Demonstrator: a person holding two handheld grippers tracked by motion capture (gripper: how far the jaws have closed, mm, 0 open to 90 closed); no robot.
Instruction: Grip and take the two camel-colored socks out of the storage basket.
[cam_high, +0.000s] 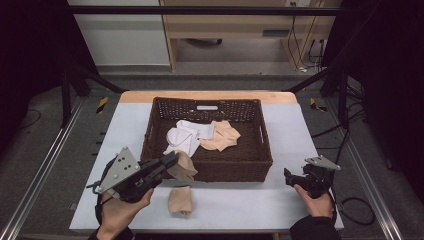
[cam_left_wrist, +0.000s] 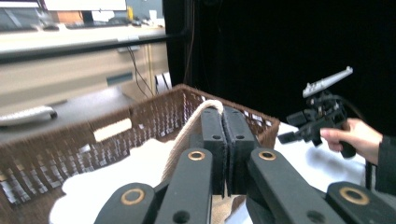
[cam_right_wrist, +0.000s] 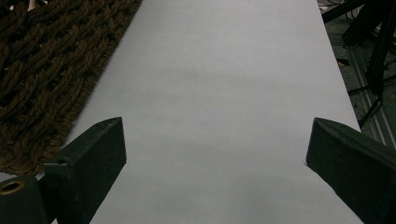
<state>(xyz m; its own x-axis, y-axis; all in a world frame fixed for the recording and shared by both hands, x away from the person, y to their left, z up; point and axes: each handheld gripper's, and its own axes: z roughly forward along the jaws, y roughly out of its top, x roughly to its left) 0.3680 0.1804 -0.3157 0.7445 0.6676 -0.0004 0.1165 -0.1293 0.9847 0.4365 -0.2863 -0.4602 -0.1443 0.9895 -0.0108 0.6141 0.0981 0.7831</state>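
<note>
One beige sock (cam_high: 180, 200) on table, another sock (cam_left_wrist: 190, 131) pinched

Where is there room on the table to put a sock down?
The table is bare right of the brown basket, and in front between the loose beige sock and the right gripper. The basket's back half is crowded with socks.

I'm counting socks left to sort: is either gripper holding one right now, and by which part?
The left gripper is shut on a beige sock, pinched near its upper edge. The right gripper is open and holds nothing.
</note>
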